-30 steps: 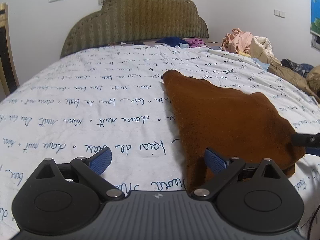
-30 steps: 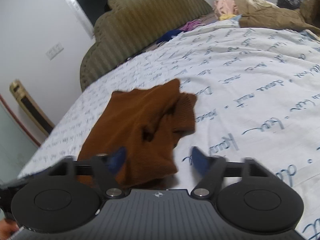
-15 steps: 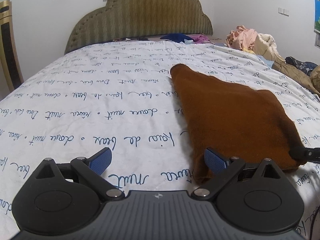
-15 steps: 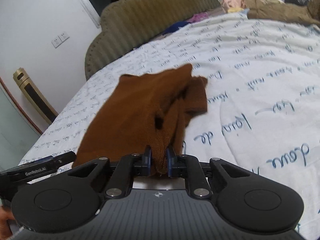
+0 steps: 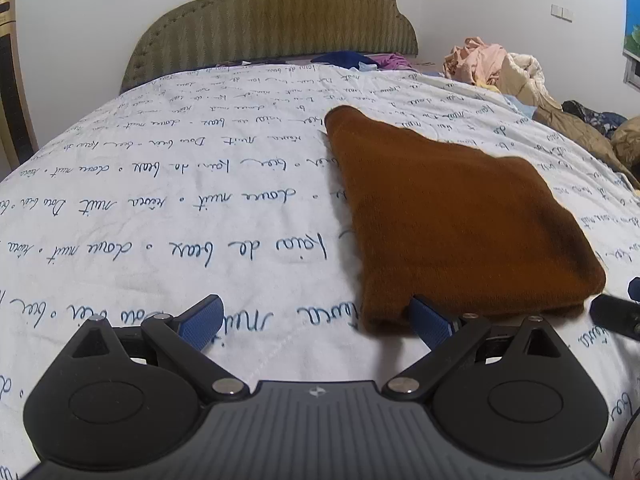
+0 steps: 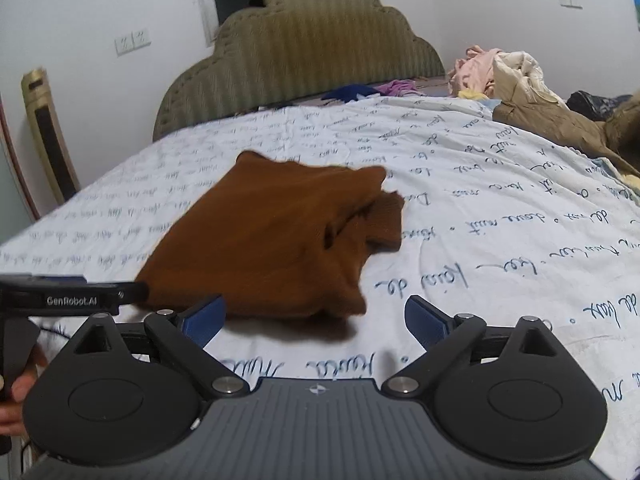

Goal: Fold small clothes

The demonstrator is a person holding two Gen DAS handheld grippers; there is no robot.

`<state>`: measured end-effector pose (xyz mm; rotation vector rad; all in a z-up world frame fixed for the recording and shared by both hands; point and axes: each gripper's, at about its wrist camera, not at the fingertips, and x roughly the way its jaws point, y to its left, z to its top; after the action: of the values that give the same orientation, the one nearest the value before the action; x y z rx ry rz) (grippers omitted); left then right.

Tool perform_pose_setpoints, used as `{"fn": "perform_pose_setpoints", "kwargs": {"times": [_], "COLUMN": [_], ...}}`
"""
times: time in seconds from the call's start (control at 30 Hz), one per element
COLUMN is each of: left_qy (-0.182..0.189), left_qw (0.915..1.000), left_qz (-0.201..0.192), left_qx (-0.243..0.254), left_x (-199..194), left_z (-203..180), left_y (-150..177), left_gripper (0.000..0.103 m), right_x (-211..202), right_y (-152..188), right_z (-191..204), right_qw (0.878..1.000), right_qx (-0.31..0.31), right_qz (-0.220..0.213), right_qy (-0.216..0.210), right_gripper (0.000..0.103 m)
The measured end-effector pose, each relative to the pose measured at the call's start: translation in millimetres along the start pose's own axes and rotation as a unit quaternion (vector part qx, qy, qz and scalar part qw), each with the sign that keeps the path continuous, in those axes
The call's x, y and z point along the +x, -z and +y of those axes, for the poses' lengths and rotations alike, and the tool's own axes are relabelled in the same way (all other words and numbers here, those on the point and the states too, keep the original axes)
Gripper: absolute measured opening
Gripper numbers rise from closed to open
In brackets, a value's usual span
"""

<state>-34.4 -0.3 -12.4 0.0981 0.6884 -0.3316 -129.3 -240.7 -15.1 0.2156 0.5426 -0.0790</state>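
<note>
Left wrist view: the left gripper (image 5: pixel 316 322) stands wide with nothing held, low over the bed (image 5: pixel 160 208). Its right finger (image 5: pixel 430 322) sits at the near edge of the brown garment (image 5: pixel 452 216), which lies folded on the sheet. The right gripper's tip (image 5: pixel 616 312) shows just beside the garment's right corner.

Right wrist view: the right gripper (image 6: pixel 316 320) has just been opening; its jaws are wide and empty, the garment (image 6: pixel 272 240) lying free just ahead. A loose flap (image 6: pixel 384 220) sticks out at the far right. That flap could spoil the fold, and a careless pass could snag the near edge and drag layers apart.
</note>
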Motion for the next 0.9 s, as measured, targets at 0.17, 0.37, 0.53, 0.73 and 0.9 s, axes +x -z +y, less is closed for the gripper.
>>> {"fn": "perform_pose_setpoints", "kwargs": {"times": [0.17, 0.37, 0.53, 0.73, 0.9], "left_qy": [-0.011, -0.037, -0.038, -0.052, -0.043], "left_qw": [0.9999, 0.9991, 0.9992, 0.9986, 0.9989], "left_qz": [0.001, 0.004, 0.008, 0.009, 0.014], "left_qx": [0.009, 0.018, 0.012, 0.007, -0.01], "left_x": [-2, -3, -5, -6, -8], "left_z": [-4, -7, -6, -2, 5], "left_y": [6, 10, 13, 16, 19], "left_gripper": [0.1, 0.1, 0.1, 0.1, 0.1], "right_x": [3, -2, -1, 0, 4], "right_y": [8, 13, 15, 20, 20], "right_z": [6, 17, 25, 37, 41], "right_qw": [1.0, 1.0, 0.999, 0.998, 0.997], "right_qx": [-0.004, -0.022, -0.033, -0.051, -0.048], "right_qz": [0.018, 0.021, 0.028, 0.039, 0.055], "right_qy": [-0.003, -0.006, 0.001, 0.007, 0.007], "right_gripper": [0.098, 0.101, 0.103, 0.103, 0.103]}}
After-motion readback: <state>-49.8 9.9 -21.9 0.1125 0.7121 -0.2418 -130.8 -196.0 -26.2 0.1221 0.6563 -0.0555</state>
